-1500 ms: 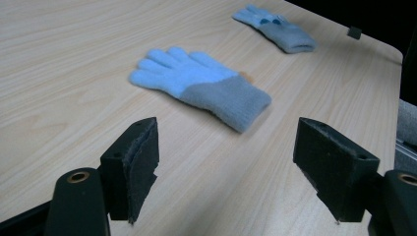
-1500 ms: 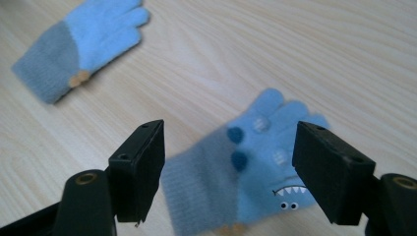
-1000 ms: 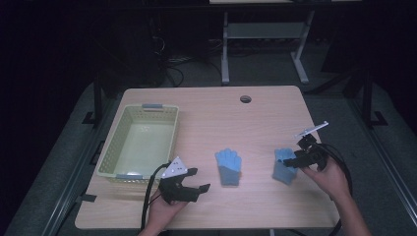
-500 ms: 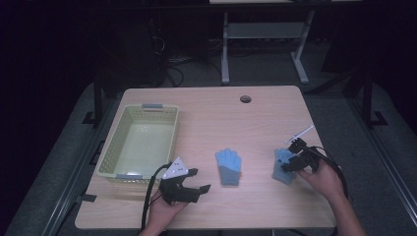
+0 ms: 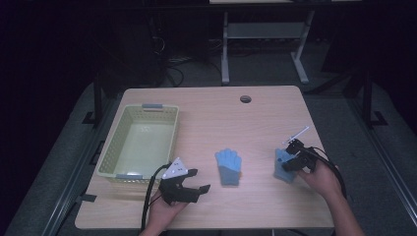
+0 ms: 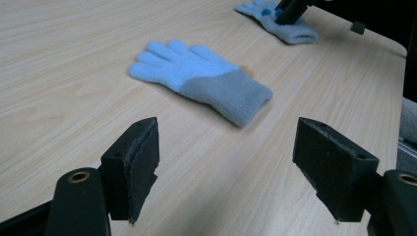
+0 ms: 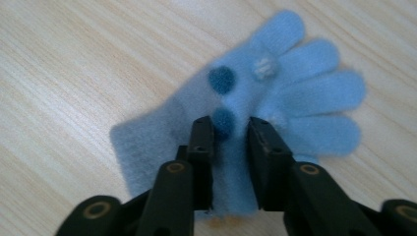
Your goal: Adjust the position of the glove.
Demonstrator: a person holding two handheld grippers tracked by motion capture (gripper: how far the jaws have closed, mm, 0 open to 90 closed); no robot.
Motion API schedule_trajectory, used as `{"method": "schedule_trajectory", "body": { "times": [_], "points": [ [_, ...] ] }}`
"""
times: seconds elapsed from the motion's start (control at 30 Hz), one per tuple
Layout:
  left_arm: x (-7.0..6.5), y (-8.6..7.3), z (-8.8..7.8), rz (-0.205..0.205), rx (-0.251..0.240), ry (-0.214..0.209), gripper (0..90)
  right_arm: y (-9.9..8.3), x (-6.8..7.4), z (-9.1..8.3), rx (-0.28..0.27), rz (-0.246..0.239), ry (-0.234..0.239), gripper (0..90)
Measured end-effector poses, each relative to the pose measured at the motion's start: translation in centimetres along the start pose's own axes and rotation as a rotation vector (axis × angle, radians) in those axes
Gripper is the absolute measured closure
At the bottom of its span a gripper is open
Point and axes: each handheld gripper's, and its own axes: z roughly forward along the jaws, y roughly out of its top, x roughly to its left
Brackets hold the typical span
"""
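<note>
We are working at a pale wood-grain table (image 5: 211,113), and at its left stands an empty pale yellow-green plastic basket with latticed walls (image 5: 114,142). Two light blue knitted gloves with grey cuffs lie flat on the near half of the table: one near the middle (image 5: 228,166), the other to the right (image 5: 282,164). In the right gripper view the right-hand glove (image 7: 275,98) shows small dark blue and white pompoms on its back.

Our right gripper (image 5: 294,156) is down on that right-hand glove, its jaws nearly pressed together and pinching a fold of the knit beside a dark pompom (image 7: 223,119). Our left gripper (image 5: 189,182) hovers at the near edge, just right of the basket, jaws spread wide and empty, looking toward the middle glove (image 6: 206,81).

We judge the step in hand to be the grasp of the right glove. Next we need a firm enough pinch to lift the fabric clear without it slipping, then probably a carry left across the table to the basket, while the left gripper advances to the middle glove.
</note>
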Motion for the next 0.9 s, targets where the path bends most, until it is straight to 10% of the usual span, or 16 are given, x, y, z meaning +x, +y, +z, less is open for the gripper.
{"method": "schedule_trajectory", "body": {
  "times": [0.9],
  "points": [
    [0.1, 0.0, -0.5, -0.023, -0.034, -0.004, 25.5, 1.4, 0.9, -4.2, -0.097, -0.048, 0.023, 82.2]
  ]
}}
